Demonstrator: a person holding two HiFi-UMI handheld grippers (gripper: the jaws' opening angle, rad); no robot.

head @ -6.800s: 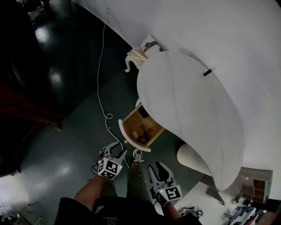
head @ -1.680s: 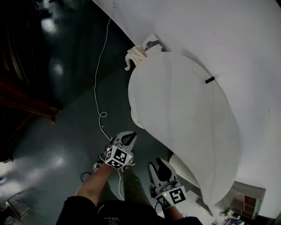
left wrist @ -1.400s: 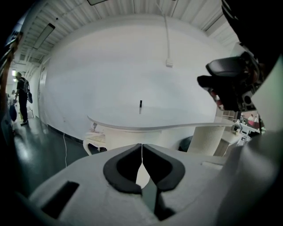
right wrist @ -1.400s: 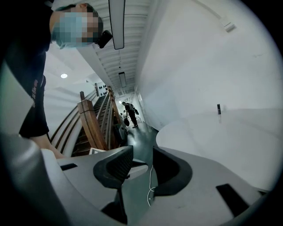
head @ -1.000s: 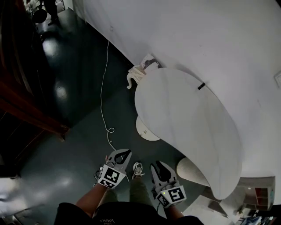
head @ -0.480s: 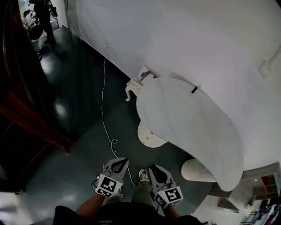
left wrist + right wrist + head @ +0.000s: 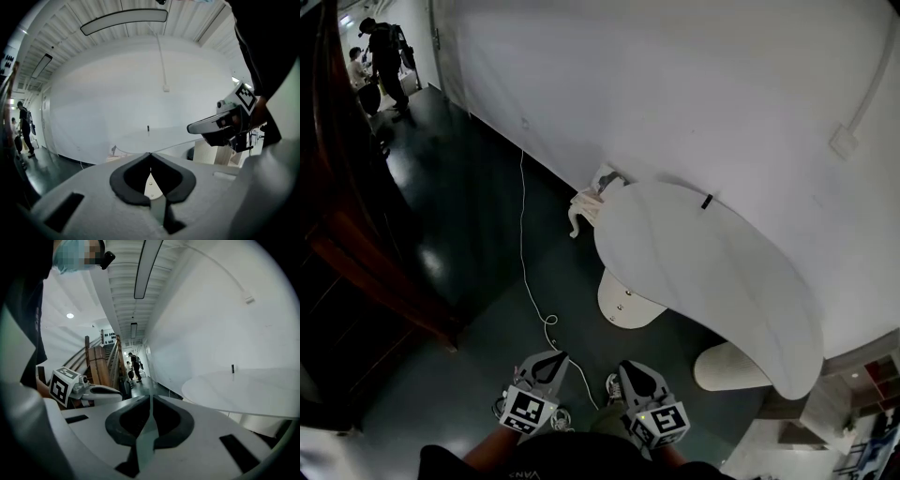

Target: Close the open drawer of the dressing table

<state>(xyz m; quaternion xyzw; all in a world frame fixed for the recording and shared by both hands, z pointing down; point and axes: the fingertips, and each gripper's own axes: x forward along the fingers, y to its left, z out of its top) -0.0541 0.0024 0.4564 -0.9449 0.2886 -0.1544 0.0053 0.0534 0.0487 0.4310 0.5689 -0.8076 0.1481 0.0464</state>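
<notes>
Head view: drawer (image 7: 623, 302) sits pushed in under the dressing table (image 7: 712, 272).
Left gripper (image 7: 549, 360) is clenched and empty; right gripper (image 7: 630, 369) is closing its jaws on nothing, both apart from the table.

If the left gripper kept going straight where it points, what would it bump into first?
Most likely the drawer front of the dressing table, seen just past the shut fingers of the left gripper. Nothing seems to stand between, though depth is hard to judge.

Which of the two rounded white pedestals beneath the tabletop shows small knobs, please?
The left pedestal, nearest the white floor cable; the right pedestal shows no knobs.
</notes>
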